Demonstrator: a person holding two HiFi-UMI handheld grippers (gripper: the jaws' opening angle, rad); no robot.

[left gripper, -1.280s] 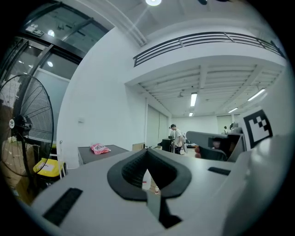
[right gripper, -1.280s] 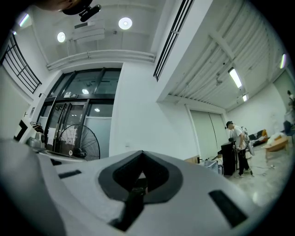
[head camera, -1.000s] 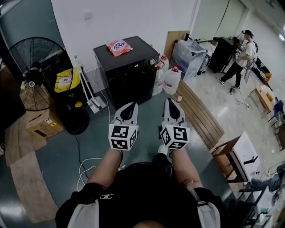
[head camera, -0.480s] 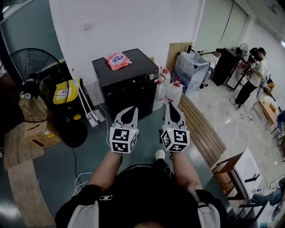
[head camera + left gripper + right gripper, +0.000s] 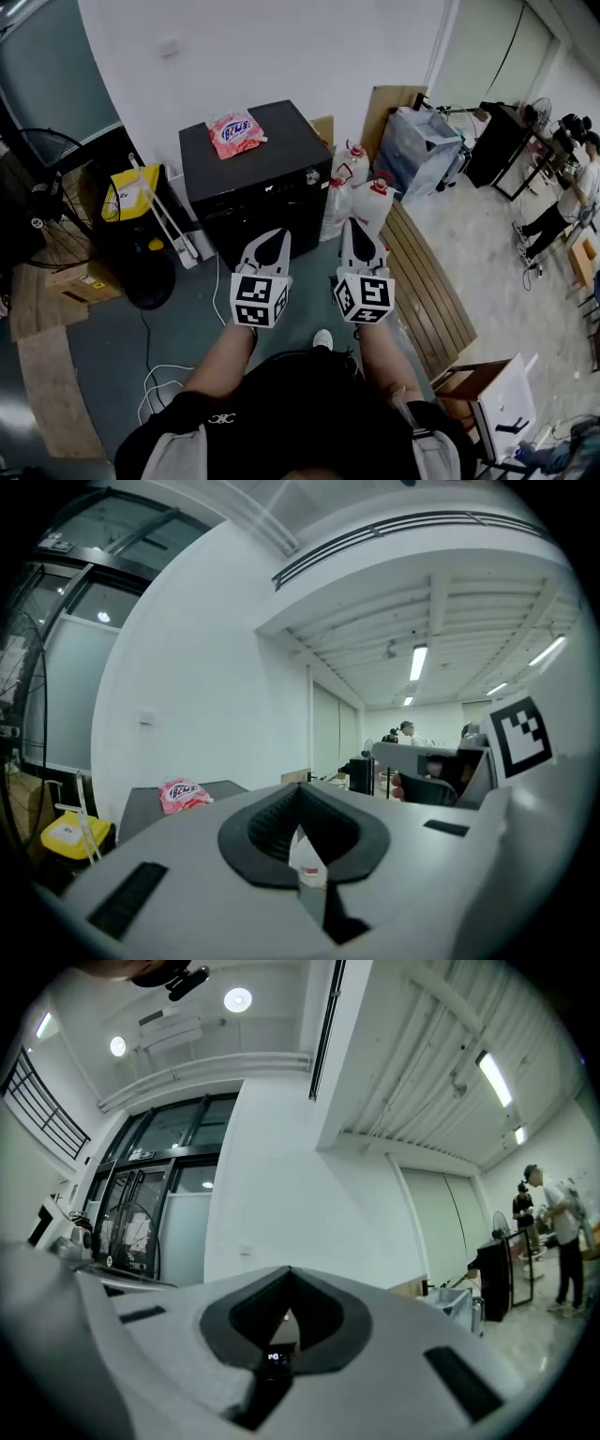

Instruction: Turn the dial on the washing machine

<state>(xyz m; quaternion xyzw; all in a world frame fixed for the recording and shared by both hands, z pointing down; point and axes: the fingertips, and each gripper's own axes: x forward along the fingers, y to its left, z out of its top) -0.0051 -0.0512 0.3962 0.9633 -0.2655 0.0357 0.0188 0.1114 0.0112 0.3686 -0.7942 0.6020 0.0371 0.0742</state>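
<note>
Facing a white wall with a black washing machine standing against it, well ahead of both grippers. Looking down on a slatted wooden bench lying on the floor at the right, a black floor fan at the far left, and clear jugs with red caps crowding just beside the machine's right flank. Noting a pink detergent pouch lying on the machine's top, toward the back. Holding the left gripper and the right gripper side by side, aiming at the machine's front and touching nothing. Pressing both pairs of jaws tip to tip, with nothing caught between them. Spotting the dial, a small round knob, sitting at the upper right corner of the machine's front, apart from both grippers.
</note>
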